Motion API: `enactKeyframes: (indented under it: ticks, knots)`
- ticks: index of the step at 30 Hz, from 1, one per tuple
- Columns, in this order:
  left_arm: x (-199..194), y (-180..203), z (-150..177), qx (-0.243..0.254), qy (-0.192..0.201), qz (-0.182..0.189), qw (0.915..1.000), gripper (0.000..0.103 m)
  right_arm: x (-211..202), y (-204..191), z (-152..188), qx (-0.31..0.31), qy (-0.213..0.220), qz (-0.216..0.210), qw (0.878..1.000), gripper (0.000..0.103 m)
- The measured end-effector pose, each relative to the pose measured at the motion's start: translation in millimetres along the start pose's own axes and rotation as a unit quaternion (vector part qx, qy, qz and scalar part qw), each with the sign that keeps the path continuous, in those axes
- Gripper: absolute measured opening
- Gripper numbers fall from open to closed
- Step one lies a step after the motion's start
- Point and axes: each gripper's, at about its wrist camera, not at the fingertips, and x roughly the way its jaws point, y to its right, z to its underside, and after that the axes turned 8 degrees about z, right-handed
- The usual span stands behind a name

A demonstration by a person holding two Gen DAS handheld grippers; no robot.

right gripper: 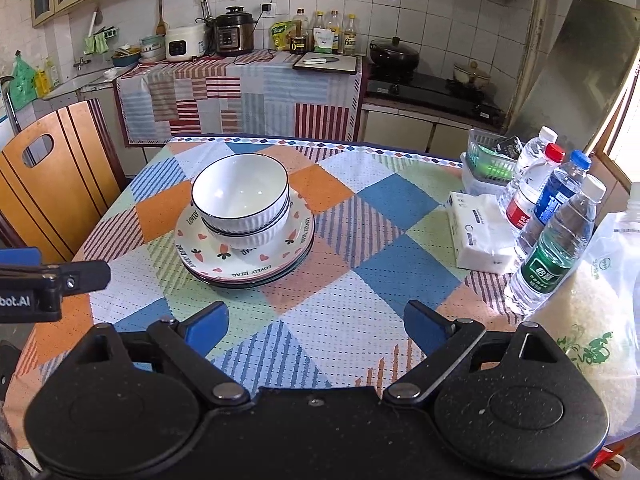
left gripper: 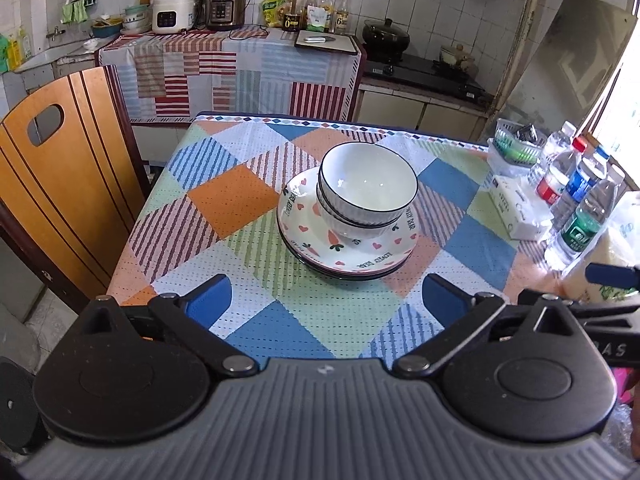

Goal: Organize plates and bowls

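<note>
Hovering back from the stack, the left gripper (left gripper: 326, 294) and right gripper (right gripper: 316, 322) both stood wide and empty. Two bowls (left gripper: 368, 188) sat nested on the plates (left gripper: 348, 254), mid-table (left gripper: 248, 320). Plates numbered perhaps three or four; rims blurred. Best now: leave it, approach level.

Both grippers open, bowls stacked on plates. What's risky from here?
1. The two nested bowls sit off-centre on the plate stack, toward its far side; lifting the plates might tip them.
2. The water bottles crowd the table's right edge near the right gripper; a sideways swing could topple them.
</note>
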Motion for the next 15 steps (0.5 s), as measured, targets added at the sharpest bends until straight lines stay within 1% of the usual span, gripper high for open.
enactKeyframes:
  ticks: [3,11,13,15]
  knots:
    - [-3,1,1,-0.004,0.000,0.000,1.0000,0.103,-1,2,5,0.005,-0.004,0.001,1.000,0.096]
    - [-7,10,8,0.016,0.000,-0.019,0.9997,0.103,-4,4,10,0.009,-0.002,0.005,1.000,0.096]
    - [-8,12,9,0.018,0.003,-0.022,0.9996,0.103,-5,5,10,0.013,0.001,0.004,1.000,0.096]
    - [-7,13,11,0.020,0.006,-0.021,0.9996,0.103,-9,6,10,0.023,0.011,0.012,1.000,0.096]
